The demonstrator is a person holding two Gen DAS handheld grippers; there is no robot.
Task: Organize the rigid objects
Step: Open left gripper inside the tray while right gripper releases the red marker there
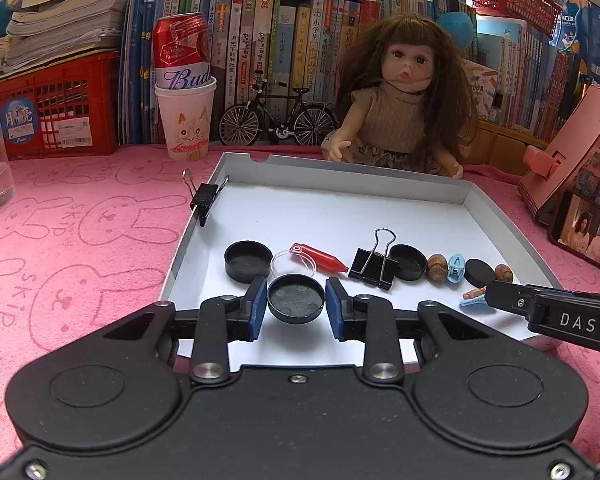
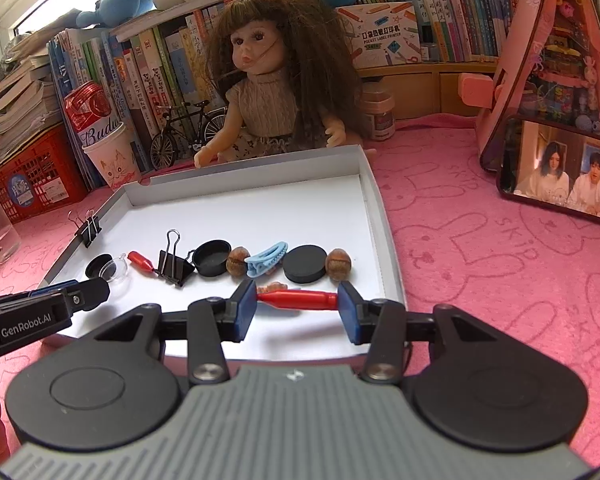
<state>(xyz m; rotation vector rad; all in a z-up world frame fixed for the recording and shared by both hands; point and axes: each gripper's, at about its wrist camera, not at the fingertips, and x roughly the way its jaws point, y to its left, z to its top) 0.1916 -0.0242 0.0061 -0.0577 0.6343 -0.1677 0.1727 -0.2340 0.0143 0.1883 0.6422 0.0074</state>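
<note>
Pink rabbit-print cloth covers the desk (image 1: 80, 240), carrying a white tray (image 1: 340, 184) of small items. Left gripper (image 1: 296, 300) jaws clamp a black round cap (image 1: 296, 298) above the tray's near edge. Right gripper (image 2: 298, 304) jaws grip a red plastic piece (image 2: 298, 299) lengthwise, near right.

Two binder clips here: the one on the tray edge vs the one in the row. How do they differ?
The edge clip is clamped on the tray's left wall, while the row clip sits loose on the tray floor. The edge clip's wire handles splay apart, one over the cloth and one over the tray; the row clip's visible handle stands up. The row clip looks bigger, though it is nearer the camera. Both are black with silver wire handles.
</note>
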